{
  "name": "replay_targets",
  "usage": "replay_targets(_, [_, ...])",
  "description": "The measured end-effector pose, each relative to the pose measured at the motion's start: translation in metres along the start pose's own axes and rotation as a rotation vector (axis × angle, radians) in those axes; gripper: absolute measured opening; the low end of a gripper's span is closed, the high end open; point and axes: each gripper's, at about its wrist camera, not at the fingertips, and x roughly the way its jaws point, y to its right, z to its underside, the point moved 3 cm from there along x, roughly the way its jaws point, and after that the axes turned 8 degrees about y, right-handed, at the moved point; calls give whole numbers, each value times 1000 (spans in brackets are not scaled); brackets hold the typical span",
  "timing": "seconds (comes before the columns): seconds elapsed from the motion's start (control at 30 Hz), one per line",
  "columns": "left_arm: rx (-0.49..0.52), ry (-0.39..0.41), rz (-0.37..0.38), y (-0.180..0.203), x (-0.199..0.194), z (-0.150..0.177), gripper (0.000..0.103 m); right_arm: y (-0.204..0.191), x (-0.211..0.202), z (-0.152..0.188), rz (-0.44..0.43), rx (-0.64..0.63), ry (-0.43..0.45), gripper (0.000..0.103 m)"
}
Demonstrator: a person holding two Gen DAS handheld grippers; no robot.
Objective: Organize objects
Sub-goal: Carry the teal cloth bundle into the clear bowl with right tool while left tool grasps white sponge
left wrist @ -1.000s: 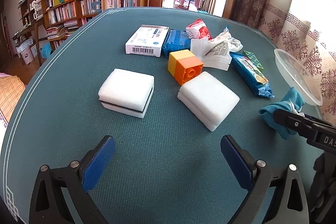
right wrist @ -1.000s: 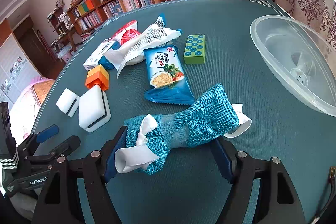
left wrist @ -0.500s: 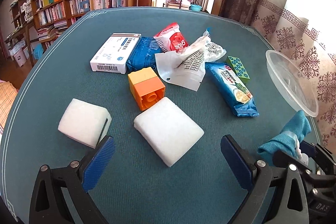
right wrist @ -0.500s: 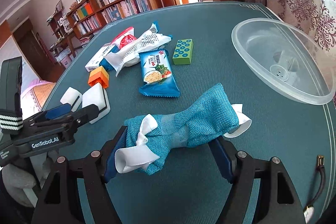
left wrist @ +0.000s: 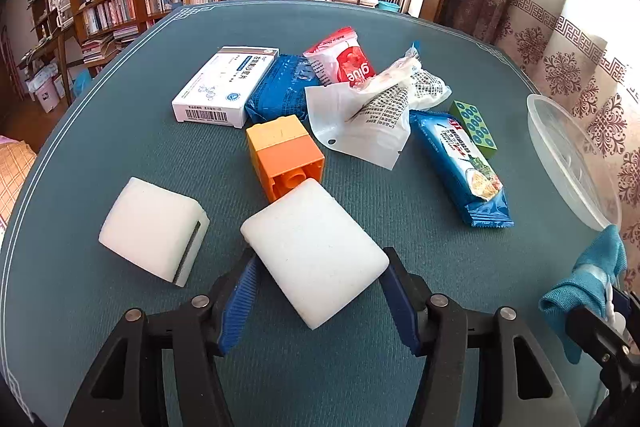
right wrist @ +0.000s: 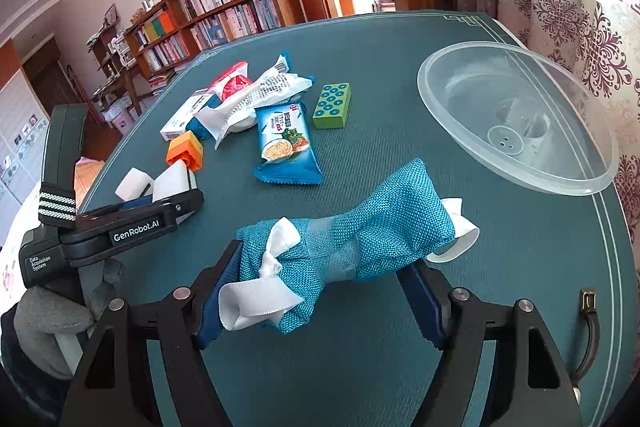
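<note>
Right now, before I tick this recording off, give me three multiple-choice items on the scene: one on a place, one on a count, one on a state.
1. Where does the green dotted block lie?
A. inside the clear plastic bowl
B. on the table beside the blue snack packet
C. on top of the orange toy brick

2. How many white sponges are on the table?
A. one
B. two
C. four

3. What is between the right gripper's jaws?
A. a teal fabric pouch with white ribbon
B. nothing
C. the white medicine box

Answers:
1 B, the block rests on the cloth next to the packet, and the bowl is empty.
2 B, one sponge lies free and the other sits between the closing jaws of the left gripper.
3 A, both blue pads press the pouch.
</note>
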Motion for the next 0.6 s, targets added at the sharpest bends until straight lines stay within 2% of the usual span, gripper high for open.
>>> replay_targets(0.13, [6, 10, 22, 2, -6, 0, 61, 6, -7, -4, 7, 5, 9, 76])
replay_targets(0.3, [53, 68, 49, 17, -23, -9, 60, 21, -18, -14, 27, 15, 29, 76])
replay_targets(0.6, [122, 101, 94, 47, -34, -18, 60, 62, -42, -49, 126, 12, 104, 76])
